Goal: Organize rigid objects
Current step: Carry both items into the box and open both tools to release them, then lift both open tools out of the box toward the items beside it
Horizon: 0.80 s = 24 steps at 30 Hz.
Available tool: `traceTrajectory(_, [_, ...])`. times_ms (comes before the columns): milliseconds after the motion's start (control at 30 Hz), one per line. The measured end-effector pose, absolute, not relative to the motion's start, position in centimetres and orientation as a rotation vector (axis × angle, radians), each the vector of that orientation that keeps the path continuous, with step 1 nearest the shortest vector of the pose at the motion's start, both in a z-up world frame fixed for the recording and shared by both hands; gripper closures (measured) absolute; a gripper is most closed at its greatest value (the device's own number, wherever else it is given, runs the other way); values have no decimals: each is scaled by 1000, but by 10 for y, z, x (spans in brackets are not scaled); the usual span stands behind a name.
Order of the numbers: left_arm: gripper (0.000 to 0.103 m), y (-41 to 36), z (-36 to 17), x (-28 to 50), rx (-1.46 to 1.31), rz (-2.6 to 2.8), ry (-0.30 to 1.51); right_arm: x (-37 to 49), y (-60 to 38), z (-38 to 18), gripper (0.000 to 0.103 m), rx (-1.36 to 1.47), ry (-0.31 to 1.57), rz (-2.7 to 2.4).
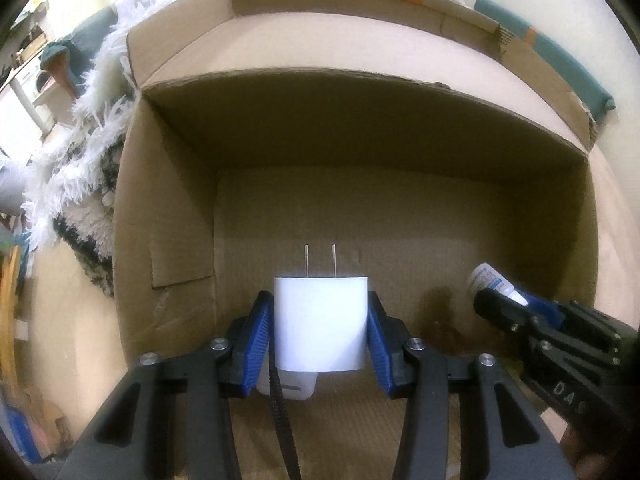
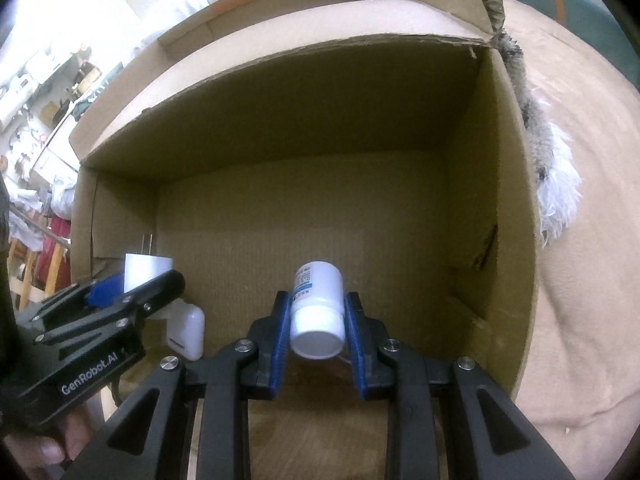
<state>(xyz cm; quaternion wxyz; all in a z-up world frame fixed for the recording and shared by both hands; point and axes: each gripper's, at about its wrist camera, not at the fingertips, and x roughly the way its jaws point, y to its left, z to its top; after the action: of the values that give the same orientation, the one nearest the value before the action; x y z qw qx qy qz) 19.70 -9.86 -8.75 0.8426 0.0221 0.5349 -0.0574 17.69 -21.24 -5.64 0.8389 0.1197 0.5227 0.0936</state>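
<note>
My left gripper (image 1: 320,320) is shut on a white plug charger (image 1: 320,320) with its two prongs pointing forward, held inside an open cardboard box (image 1: 360,128). My right gripper (image 2: 316,320) is shut on a white pill bottle (image 2: 318,312) with a blue-printed label, also inside the box (image 2: 320,120). In the right wrist view the left gripper (image 2: 132,296) and its charger (image 2: 146,270) are at the left. In the left wrist view the right gripper (image 1: 516,300) and the bottle (image 1: 486,278) are at the right. A small white plastic bottle (image 2: 188,332) lies on the box floor under the left gripper.
The box stands on a beige surface (image 2: 580,280). A shaggy white and dark rug (image 1: 80,184) lies against the box's left side, and its fringe shows at the right of the right wrist view (image 2: 556,188). Cluttered shelves (image 2: 48,80) are far left.
</note>
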Motion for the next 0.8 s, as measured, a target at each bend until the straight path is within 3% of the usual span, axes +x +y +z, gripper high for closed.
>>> traceTrajectory(267, [59, -95, -84, 194, 48, -115, 1129, 173, -222, -53, 75, 285, 1080, 212])
traceTrajectory(367, [44, -97, -78, 190, 66, -115, 1111, 167, -229, -49, 73, 308, 1065, 220])
traceTrajectory(400, [43, -97, -76, 189, 67, -115, 1103, 166, -231, -48, 66, 323, 1059, 224])
traceTrajectory(433, [43, -96, -74, 187, 70, -114, 1096, 164, -233, -46, 52, 337, 1054, 229])
traceTrajectory(533, [43, -95, -72, 185, 75, -108, 1094, 160, -233, -40, 37, 366, 1035, 277])
traceTrajectory(633, [43, -90, -71, 183, 66, -101, 1103, 155, -229, -36, 31, 347, 1025, 287])
traceTrajectory(800, [43, -83, -66, 176, 66, -89, 1104, 153, -230, -30, 30, 376, 1020, 285])
